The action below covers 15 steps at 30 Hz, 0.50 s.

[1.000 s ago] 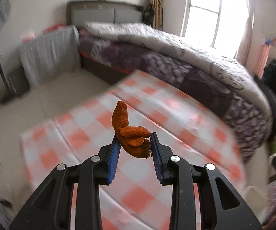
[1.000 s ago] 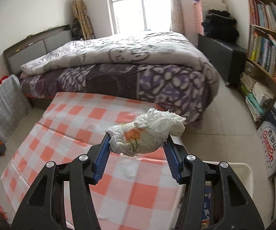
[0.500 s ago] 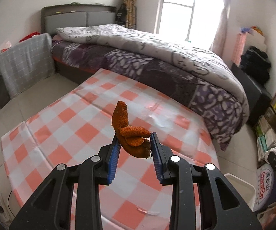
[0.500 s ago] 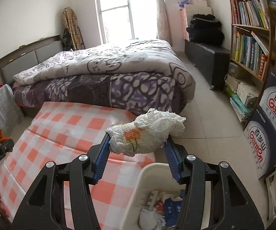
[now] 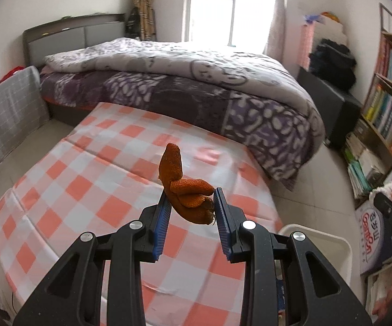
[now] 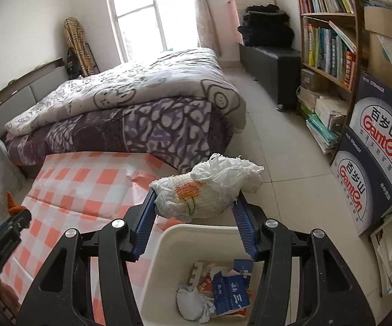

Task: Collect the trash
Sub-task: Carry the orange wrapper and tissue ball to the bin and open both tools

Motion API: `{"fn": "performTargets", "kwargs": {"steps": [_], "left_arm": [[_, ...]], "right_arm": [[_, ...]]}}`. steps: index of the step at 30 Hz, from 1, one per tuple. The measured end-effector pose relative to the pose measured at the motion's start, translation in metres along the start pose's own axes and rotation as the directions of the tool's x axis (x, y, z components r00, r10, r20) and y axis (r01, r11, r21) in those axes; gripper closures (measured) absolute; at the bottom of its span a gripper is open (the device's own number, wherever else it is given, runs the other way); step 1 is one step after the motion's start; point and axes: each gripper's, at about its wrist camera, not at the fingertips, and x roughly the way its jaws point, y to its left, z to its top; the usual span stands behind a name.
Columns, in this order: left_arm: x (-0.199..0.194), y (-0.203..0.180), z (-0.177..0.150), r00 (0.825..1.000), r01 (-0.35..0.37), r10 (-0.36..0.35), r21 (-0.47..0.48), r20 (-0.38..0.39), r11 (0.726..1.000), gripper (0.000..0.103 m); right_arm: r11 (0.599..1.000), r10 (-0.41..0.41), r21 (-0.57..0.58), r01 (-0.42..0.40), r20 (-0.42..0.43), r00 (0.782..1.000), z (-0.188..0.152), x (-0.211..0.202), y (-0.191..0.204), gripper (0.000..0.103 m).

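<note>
You are on the drop-off step. Your right hand-held gripper clamps a crumpled tissue wad above the white bin's far rim (already holding scraps); your left hand-held gripper pinches orange peel over the checkered mat, short of the bin. Next, bring both over the opening and release.

Left hand-held gripper clamps orange peel.

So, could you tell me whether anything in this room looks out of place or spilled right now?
Nothing is spilled. The checked cloth is creased, with a buckled fold near its far edge. Otherwise the orange peel and the crumpled tissue are held in the grippers, and the trash sits inside the white bin.
</note>
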Motion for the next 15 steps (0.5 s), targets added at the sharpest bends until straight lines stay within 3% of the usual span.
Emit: {"fn": "performTargets", "kwargs": {"steps": [6,10,15], "left_arm": [[0.002,-0.046,-0.015,0.997,0.075,-0.072,0.099,-0.033,0.992,0.071],[0.004,-0.078,-0.029,0.99,0.134,-0.124,0.167,-0.07,0.977,0.07],[0.008,-0.114,-0.046,0.969,0.228,-0.2,0.22,-0.146,0.948,0.069]], "right_arm": [[0.999,-0.011,0.049,0.012,-0.022,1.0,0.001,-0.002,-0.023,0.05],[0.994,-0.042,0.104,0.045,-0.029,0.999,0.004,-0.003,-0.042,0.041],[0.975,-0.09,0.202,0.094,-0.03,0.995,0.008,-0.005,-0.074,0.03]]}}
